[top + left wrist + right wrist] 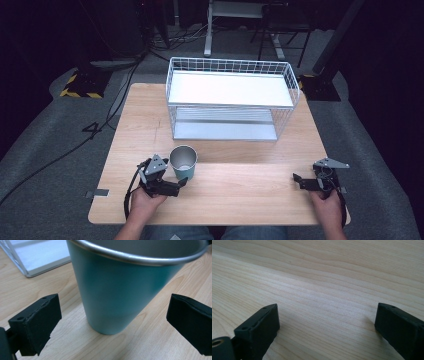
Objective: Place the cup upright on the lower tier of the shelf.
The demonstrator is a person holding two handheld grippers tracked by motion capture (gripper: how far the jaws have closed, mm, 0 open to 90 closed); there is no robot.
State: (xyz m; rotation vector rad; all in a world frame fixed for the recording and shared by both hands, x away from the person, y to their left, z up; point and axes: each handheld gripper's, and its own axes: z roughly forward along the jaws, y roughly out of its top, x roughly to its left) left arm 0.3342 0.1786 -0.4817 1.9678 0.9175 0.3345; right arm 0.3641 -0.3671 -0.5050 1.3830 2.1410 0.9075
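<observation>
High view showed your left gripper (183, 182) at the base of the teal cup (183, 162), which stood upright on the tabletop (240, 195) in front of the wire rack (230, 100). Left gripper view had the cup (117, 295) between the fingers (37, 322), which stood wide apart, with bare wood on both sides and no contact. Your right gripper (296, 177) rested low over the tabletop far to the right, its fingers (259, 330) apart too, holding nothing. You appeared to be at the approach step of a grasp. Next you probably needed to bring the left gripper in a little farther and close squarely on the cup's lower wall without tipping it.
</observation>
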